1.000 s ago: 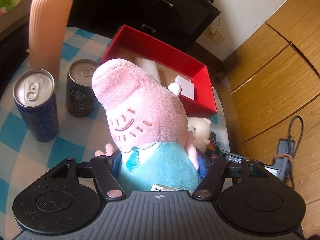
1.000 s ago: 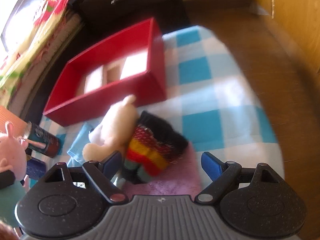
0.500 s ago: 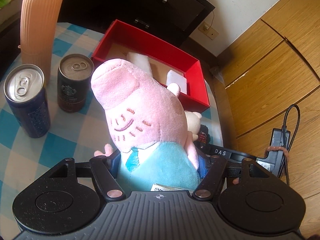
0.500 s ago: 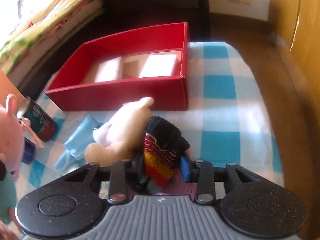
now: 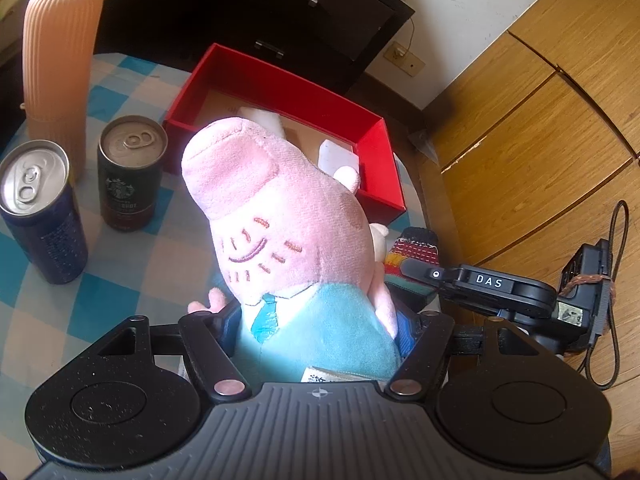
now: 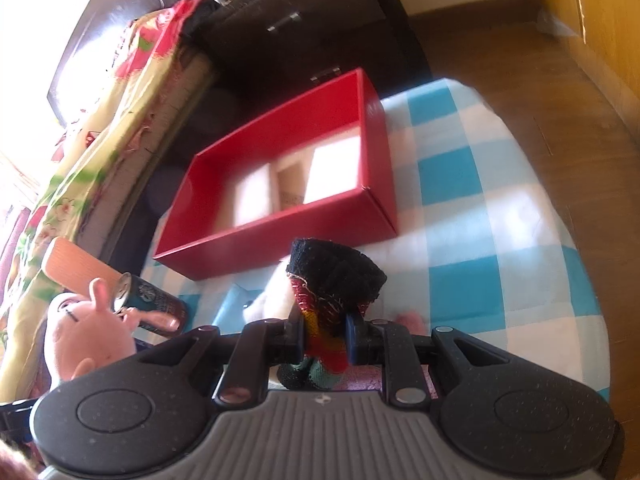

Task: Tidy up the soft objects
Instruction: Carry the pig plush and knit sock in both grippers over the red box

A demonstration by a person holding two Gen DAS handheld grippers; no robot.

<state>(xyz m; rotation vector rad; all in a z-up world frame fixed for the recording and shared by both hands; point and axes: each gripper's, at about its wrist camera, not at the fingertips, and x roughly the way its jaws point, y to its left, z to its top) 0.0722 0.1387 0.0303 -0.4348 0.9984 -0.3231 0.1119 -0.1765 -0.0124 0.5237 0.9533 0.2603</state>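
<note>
We have the left claw (image 5: 316,332) clamped on the pink plush pig in a teal shirt (image 5: 288,240) and the right claw (image 6: 325,338) pinching the striped knit sock with a black cuff (image 6: 332,280) — both above the blue-checked worktop (image 6: 460,264), near the open red cardboard box (image 6: 280,184).

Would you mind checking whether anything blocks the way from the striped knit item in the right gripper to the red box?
Nothing visible does. The right gripper holds the knit item just short of the red box, whose near wall faces it with only checkered cloth between.
</note>
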